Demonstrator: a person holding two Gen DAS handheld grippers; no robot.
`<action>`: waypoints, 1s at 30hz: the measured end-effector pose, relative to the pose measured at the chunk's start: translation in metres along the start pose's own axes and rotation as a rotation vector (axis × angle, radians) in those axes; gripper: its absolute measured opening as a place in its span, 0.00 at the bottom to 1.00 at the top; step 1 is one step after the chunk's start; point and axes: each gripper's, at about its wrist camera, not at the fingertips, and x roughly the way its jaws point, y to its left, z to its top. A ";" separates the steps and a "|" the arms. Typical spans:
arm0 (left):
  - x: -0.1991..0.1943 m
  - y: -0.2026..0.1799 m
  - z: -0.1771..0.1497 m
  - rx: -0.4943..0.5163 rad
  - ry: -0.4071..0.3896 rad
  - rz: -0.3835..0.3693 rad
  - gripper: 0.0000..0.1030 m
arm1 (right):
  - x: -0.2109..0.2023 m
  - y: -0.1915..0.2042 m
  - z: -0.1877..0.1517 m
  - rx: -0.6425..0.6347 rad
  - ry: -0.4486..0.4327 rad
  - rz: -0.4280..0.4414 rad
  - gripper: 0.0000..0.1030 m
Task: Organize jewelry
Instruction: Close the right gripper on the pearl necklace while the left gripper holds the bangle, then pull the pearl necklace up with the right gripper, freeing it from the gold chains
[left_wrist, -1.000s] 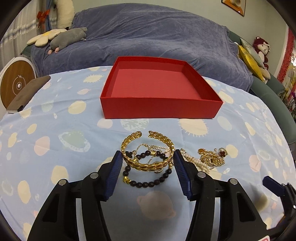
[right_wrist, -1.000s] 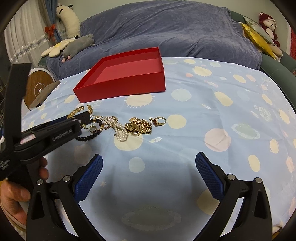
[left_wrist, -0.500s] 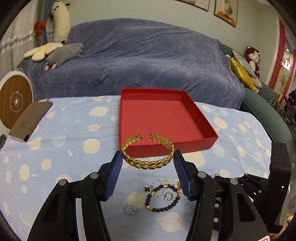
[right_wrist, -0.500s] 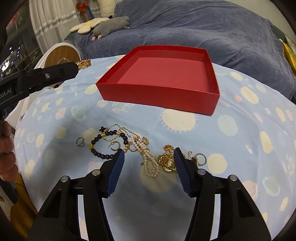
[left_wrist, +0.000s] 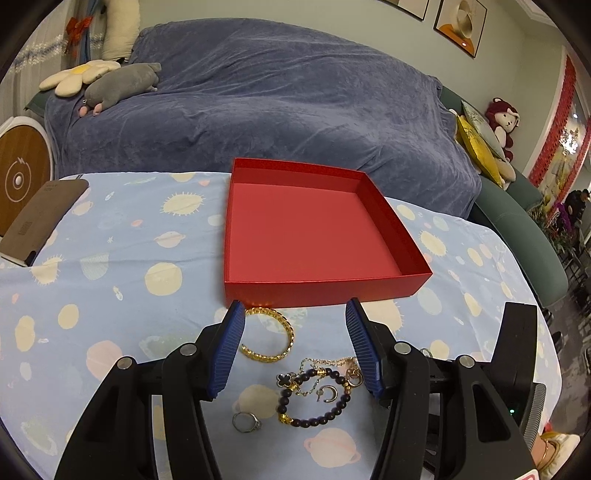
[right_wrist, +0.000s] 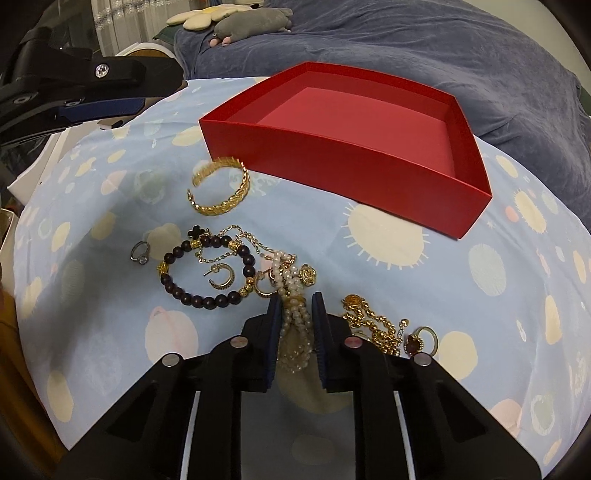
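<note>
Left gripper (left_wrist: 295, 332) hangs spread above the gold cuff (right_wrist: 220, 191); right gripper (right_wrist: 295, 314) pinches the cream pearl strand (right_wrist: 293, 314)

A sofa (left_wrist: 280, 99) under a blue-grey throw stands behind the table, framed pictures (left_wrist: 460, 26) on the pale wall.

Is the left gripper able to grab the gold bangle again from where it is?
Probably yes. The left gripper is open, and the gold bangle lies uncovered on the tablecloth just inside its left finger, in front of the red box.
</note>
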 end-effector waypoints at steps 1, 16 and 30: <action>0.001 0.001 -0.001 -0.002 0.004 0.007 0.53 | -0.001 0.000 0.000 -0.001 0.000 0.001 0.15; 0.047 0.020 -0.024 -0.011 0.117 0.137 0.72 | -0.073 -0.032 0.015 0.183 -0.180 0.151 0.11; 0.078 0.016 -0.034 0.021 0.159 0.188 0.75 | -0.050 -0.032 -0.018 0.214 0.084 0.285 0.11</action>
